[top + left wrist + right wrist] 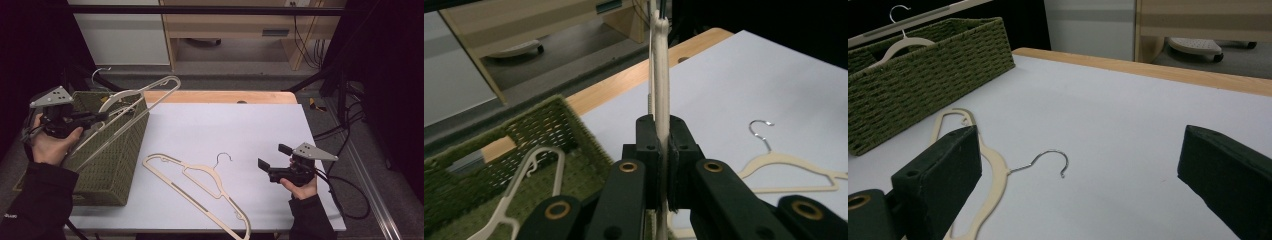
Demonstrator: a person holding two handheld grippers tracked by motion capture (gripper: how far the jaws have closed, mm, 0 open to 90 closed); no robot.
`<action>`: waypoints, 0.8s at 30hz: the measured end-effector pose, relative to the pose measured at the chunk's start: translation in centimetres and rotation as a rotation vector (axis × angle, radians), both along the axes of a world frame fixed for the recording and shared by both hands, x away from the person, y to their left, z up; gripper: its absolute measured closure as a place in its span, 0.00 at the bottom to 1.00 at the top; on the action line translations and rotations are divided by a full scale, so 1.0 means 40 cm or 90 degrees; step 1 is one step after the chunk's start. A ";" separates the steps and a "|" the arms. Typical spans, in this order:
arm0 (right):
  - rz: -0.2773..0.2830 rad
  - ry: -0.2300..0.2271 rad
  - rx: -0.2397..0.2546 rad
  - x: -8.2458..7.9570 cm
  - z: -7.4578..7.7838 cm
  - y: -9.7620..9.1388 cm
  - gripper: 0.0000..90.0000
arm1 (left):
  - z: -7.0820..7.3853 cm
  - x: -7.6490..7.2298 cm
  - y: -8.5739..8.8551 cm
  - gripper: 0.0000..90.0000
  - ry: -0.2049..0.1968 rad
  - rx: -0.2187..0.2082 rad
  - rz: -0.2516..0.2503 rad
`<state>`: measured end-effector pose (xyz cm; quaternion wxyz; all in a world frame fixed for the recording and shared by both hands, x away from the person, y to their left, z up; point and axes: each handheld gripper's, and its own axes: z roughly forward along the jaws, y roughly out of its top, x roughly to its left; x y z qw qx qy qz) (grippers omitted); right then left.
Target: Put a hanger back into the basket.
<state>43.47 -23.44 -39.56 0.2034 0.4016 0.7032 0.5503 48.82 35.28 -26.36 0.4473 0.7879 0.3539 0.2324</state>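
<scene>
Left tool (102, 116): clenched on a cream hanger (150, 95), gripping its thin bar edge-on.
Held hanger: tilted above the green woven basket (112, 170), at the tabletop's (260, 125) left end.
Basket: another hanger (519, 192) lies inside.
Right tool (272, 156): released, jaws wide apart, holding nothing.
Second hanger (200, 185): flat on the tabletop, between basket and right tool.

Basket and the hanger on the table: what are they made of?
Basket: looks like woven fibre or wicker, dyed olive green, matte; the weave pattern shows on its walls. Hanger: probably cream plastic or painted wood, smooth and flat, with a shiny metal wire hook.
</scene>
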 end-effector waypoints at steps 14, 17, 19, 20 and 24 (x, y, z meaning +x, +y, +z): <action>-0.001 0.001 -0.002 0.000 0.001 -0.001 0.04 | -0.051 0.031 0.130 0.96 0.011 -0.028 0.059; 0.001 0.001 -0.003 0.000 0.001 -0.003 0.04 | -0.062 0.034 0.149 0.96 0.013 -0.029 0.064; -0.001 0.002 -0.001 0.000 0.000 -0.002 0.04 | -0.068 0.036 0.161 0.96 0.016 -0.030 0.066; -0.002 0.002 -0.001 0.001 0.000 -0.002 0.04 | -0.070 0.036 0.167 0.96 0.017 -0.031 0.069; -0.001 0.003 -0.002 0.001 -0.001 -0.001 0.04 | -0.076 0.035 0.194 0.96 0.019 -0.029 0.077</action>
